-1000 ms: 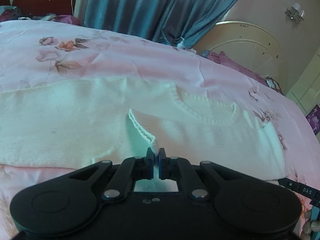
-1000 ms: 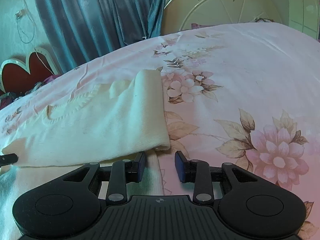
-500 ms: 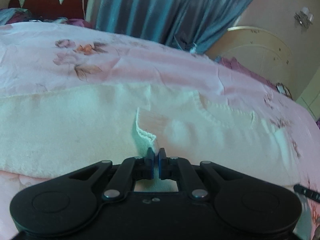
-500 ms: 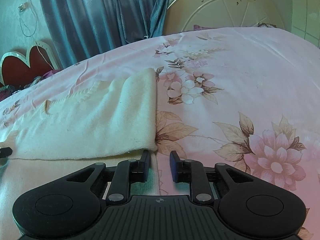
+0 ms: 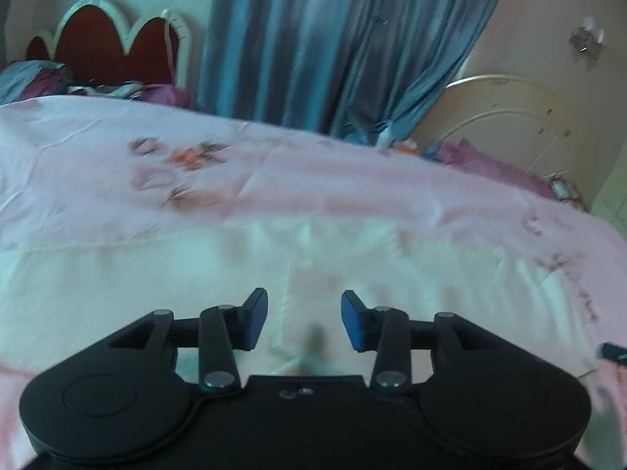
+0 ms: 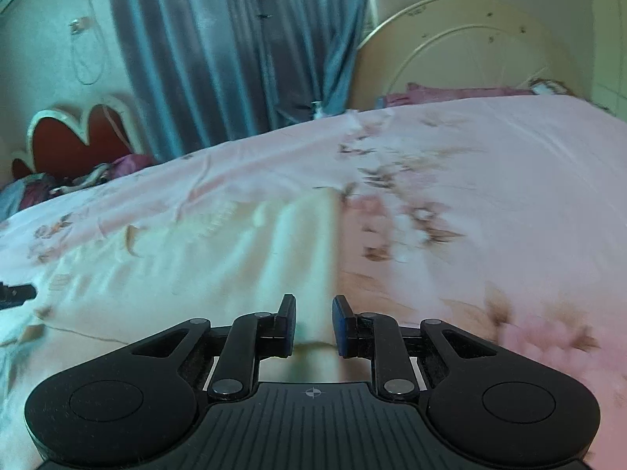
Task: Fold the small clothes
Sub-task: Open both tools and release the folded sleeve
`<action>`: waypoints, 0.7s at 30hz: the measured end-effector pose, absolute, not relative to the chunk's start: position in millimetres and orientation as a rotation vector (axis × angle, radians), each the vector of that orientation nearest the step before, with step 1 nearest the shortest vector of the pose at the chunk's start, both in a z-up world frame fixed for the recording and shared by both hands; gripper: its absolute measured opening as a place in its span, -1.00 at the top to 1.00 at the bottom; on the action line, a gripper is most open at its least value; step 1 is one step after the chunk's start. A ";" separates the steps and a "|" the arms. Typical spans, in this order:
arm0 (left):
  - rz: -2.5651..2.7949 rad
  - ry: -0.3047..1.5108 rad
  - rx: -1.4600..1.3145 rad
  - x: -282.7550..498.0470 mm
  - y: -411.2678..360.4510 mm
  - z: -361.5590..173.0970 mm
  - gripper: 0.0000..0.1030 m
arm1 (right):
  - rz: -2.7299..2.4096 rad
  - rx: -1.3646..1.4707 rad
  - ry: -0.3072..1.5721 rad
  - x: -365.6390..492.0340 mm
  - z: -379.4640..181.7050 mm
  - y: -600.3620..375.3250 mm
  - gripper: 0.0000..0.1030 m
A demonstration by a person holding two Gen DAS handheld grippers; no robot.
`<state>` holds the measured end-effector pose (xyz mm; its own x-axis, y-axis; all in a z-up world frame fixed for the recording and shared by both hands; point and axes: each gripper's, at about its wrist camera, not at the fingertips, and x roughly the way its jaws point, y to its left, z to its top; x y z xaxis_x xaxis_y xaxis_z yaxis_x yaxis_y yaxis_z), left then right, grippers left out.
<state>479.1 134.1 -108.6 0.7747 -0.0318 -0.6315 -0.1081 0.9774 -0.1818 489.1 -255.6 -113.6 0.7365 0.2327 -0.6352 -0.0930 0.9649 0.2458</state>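
Note:
A cream knit sweater (image 5: 164,274) lies flat and partly folded on the pink floral bedspread (image 5: 98,164). In the left wrist view my left gripper (image 5: 304,320) is open just above the sweater's near part, with nothing between its blue pads. In the right wrist view the sweater (image 6: 219,258) lies with its folded right edge running toward me. My right gripper (image 6: 313,325) is open, its jaws on either side of the sweater's near right corner without closing on it. Both views are blurred by motion.
A red scalloped headboard (image 5: 113,47) and blue curtains (image 5: 313,39) stand behind the bed. A cream arched footboard (image 6: 470,47) and purple cloth (image 5: 490,160) lie at the bed's far end. The bedspread (image 6: 490,196) spreads out right of the sweater.
My left gripper has opened and let go of the sweater edge it pinched, which now lies flat. My right gripper has narrowed its opening and moved left over the sweater's corner.

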 end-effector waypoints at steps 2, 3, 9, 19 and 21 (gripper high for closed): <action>-0.002 0.697 -0.205 487.6 125.4 -112.5 0.23 | 0.193 0.172 0.757 497.6 -123.9 -248.9 0.60; -0.026 0.722 -0.206 493.1 122.5 -119.3 0.21 | 0.123 0.139 0.792 502.1 -133.2 -251.1 0.60; -0.019 0.766 -0.170 496.3 115.1 -130.8 0.21 | 0.090 0.188 0.715 504.5 -122.0 -265.5 0.58; -0.045 0.764 -0.114 537.0 94.4 -138.3 0.20 | 0.090 0.146 0.738 603.6 -141.8 -253.9 0.58; -0.021 0.770 -0.096 539.4 99.0 -144.9 0.21 | 0.049 0.177 0.794 617.8 -154.5 -271.0 0.58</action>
<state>539.4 99.0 -144.9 0.7178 -0.0539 -0.6942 -0.0166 0.9954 -0.0944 617.8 -271.0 -154.5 0.7006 0.1104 -0.7049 0.0224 0.9841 0.1764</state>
